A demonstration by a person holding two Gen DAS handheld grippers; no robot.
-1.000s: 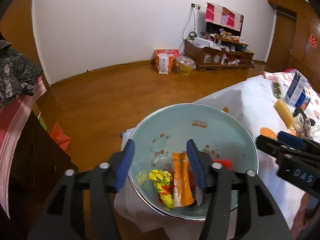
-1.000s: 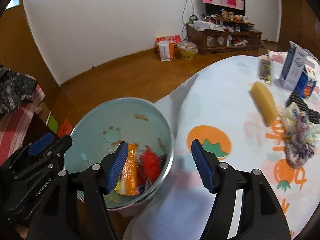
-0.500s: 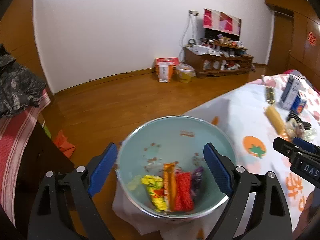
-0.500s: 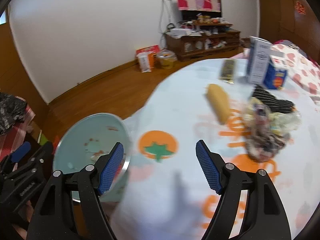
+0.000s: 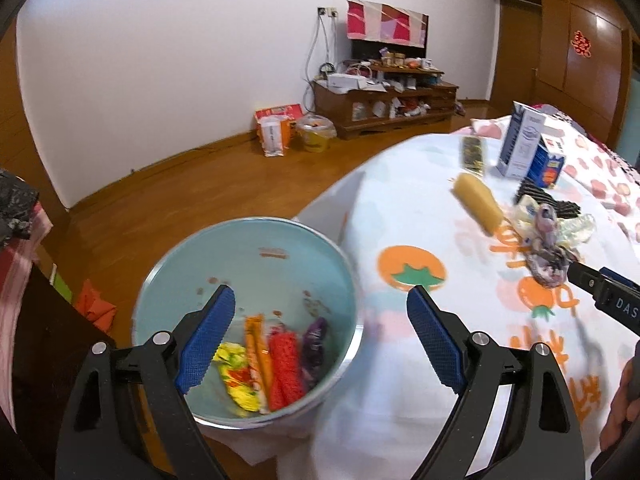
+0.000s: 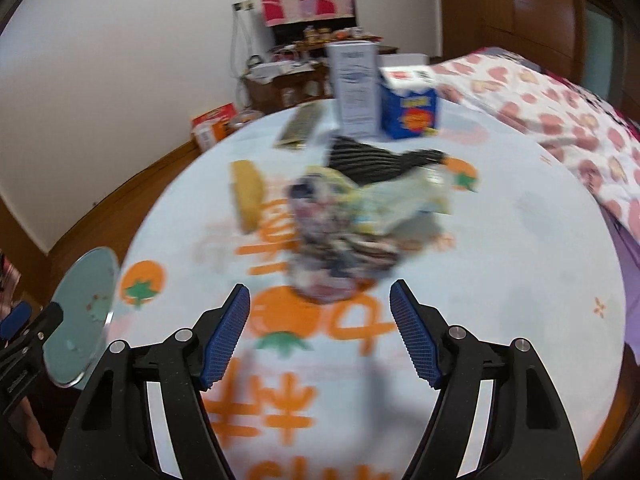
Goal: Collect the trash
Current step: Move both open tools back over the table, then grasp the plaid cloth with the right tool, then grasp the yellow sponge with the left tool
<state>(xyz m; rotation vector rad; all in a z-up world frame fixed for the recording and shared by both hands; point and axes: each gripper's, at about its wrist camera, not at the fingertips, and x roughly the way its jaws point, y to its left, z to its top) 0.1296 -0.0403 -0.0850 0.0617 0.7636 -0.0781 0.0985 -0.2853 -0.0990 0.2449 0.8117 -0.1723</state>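
The crumpled multicoloured plastic wrapper heap (image 6: 340,232) lies at twelve o'clock, just ahead of the right gripper (image 6: 320,336), jaws apart and empty; the left gripper (image 5: 320,340), jaws apart and empty, hangs farther off over the pale-blue metal bin (image 5: 192,264).

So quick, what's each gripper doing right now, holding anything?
Left gripper: open, holding nothing; its jaws have just been opening above the bin.
Right gripper: open, holding nothing; the crumpled wrappers lie ahead of it.

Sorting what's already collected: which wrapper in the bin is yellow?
The crumpled wrapper at the left end of the row in the light blue bin, nearest the left gripper's left finger. Its neighbours are orange, red and purple.
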